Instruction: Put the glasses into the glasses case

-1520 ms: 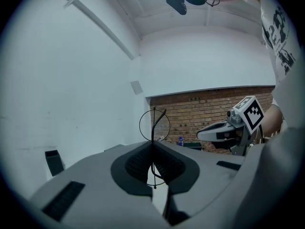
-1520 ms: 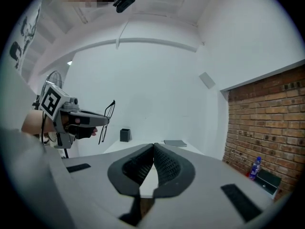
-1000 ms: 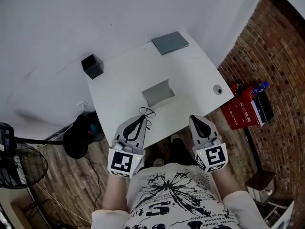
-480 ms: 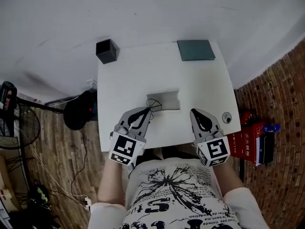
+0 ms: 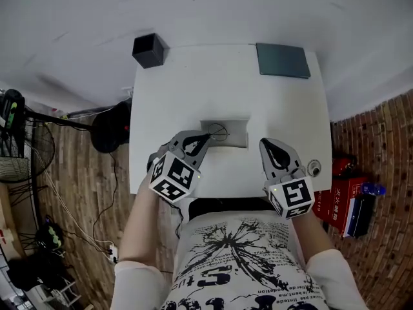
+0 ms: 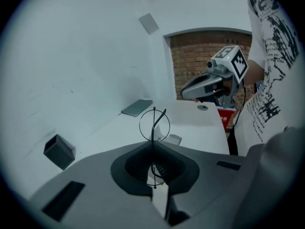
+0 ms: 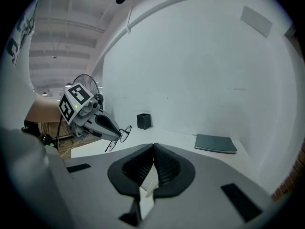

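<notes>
The thin black wire-framed glasses (image 6: 154, 124) stick up from the tips of my left gripper (image 6: 153, 144), which is shut on them. In the head view the glasses (image 5: 218, 133) hang over the left part of the grey glasses case (image 5: 233, 134), which lies open in the middle of the white table (image 5: 193, 89). My left gripper (image 5: 205, 136) is at the case's left edge. My right gripper (image 5: 265, 144) is just right of the case, shut with nothing in it. The right gripper view shows its jaws closed (image 7: 154, 147) and the left gripper (image 7: 95, 120) holding the glasses (image 7: 121, 133).
A black box (image 5: 149, 50) stands at the table's far left corner. A dark grey notebook (image 5: 283, 60) lies at the far right corner. A small round fitting (image 5: 314, 168) sits near the right edge. Red boxes (image 5: 345, 199) are on the wooden floor to the right; a fan (image 5: 16, 154) is left.
My left gripper has carried the glasses forward from the table's near edge to over the case. The right gripper has stayed shut beside it. The head view has turned.
</notes>
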`<state>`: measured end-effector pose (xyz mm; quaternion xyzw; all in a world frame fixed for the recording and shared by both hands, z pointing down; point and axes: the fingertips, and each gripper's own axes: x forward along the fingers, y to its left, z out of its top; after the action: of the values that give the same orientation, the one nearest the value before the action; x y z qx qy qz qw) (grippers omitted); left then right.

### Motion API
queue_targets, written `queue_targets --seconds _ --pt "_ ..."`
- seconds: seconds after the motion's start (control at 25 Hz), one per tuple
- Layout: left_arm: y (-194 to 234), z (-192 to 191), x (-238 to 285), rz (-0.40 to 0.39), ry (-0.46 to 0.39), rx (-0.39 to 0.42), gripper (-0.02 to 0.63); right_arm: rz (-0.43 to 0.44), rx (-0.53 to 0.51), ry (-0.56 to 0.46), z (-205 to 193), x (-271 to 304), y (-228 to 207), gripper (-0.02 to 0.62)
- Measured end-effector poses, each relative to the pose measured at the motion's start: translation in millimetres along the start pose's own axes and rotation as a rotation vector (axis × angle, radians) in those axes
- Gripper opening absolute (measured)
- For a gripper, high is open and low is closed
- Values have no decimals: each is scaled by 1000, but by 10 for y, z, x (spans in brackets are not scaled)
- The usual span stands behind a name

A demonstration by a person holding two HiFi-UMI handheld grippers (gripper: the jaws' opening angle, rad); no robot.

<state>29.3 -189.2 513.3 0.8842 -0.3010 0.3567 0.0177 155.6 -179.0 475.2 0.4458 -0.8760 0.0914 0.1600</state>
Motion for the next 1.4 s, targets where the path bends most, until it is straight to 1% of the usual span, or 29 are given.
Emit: queue_targets --seconds 0.2,0.36,0.52,0.8,1.12,1.28,1.4 --pt "-116 -138 314 -79 127 138 15 13 27 23 -137 75 -120 15" --pt "-197 -197 541 -134 206 259 15 16 46 44 -252 105 -176 15" --pt "-234 -256 753 -192 271 331 15 9 55 55 -307 122 -260 15" --pt "-252 -383 983 -259 367 366 15 -23 81 63 -343 136 -462 15" --pt "-349 -550 1150 -330 461 415 15 -21 90 82 -408 174 -537 15" --pt "-406 -600 1214 -376 473 389 15 -27 95 98 -438 221 -587 15" --pt "-447 -639 1232 -416 490 387 15 -30 97 108 -470 244 -626 15"
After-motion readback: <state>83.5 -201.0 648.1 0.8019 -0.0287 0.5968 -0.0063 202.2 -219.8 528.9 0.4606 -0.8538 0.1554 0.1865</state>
